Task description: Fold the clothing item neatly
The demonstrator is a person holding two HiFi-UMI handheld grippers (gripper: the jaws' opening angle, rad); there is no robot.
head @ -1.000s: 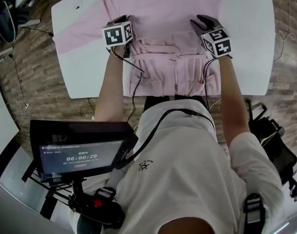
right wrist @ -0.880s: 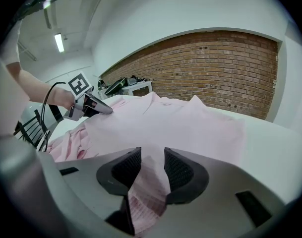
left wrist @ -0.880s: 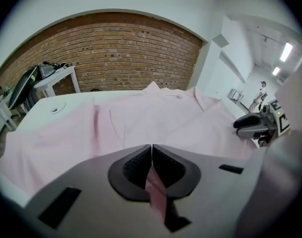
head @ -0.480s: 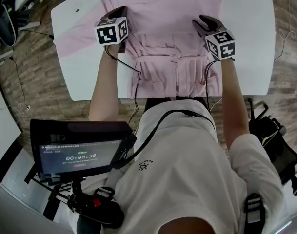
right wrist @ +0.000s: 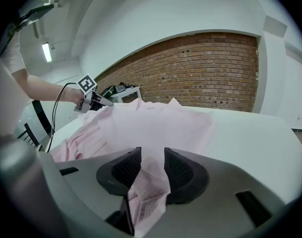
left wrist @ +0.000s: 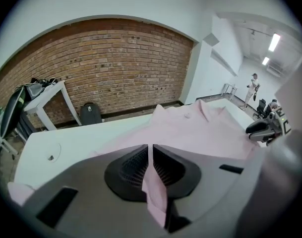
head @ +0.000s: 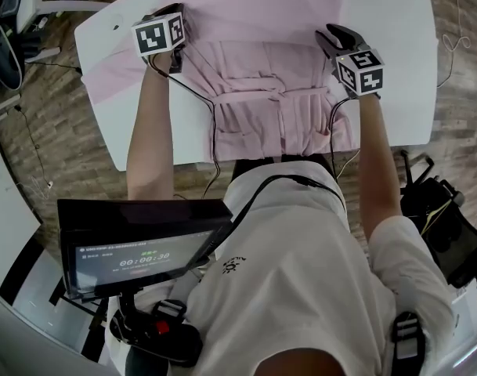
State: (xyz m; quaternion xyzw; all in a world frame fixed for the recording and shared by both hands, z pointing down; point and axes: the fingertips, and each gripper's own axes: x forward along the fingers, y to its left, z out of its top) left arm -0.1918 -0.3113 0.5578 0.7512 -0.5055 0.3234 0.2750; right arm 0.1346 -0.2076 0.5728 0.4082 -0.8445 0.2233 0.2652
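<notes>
A pink shirt (head: pixel 261 61) lies across the white table (head: pixel 395 22), its near hem bunched at the table's front edge. My left gripper (head: pixel 174 14) is at the shirt's left side, its jaws shut on a thin fold of pink cloth (left wrist: pixel 151 182). My right gripper (head: pixel 330 34) is at the shirt's right side, shut on a thicker bunch of the same cloth (right wrist: pixel 148 192). In the left gripper view the collar (left wrist: pixel 205 110) points away from me. The right gripper view shows the shirt (right wrist: pixel 151 118) stretched toward the left gripper (right wrist: pixel 91 100).
A dark screen (head: pixel 136 249) hangs at my left hip and a black case (head: pixel 449 233) stands on the floor to the right. Beyond the table are a brick wall, a black bag (left wrist: pixel 91 114), a second white table (left wrist: pixel 46 90) and a distant person (left wrist: pixel 253 86).
My left gripper has moved left and away from me, drawing the shirt's left side outward. The right gripper has shifted slightly right, so the cloth between them lies wider.
</notes>
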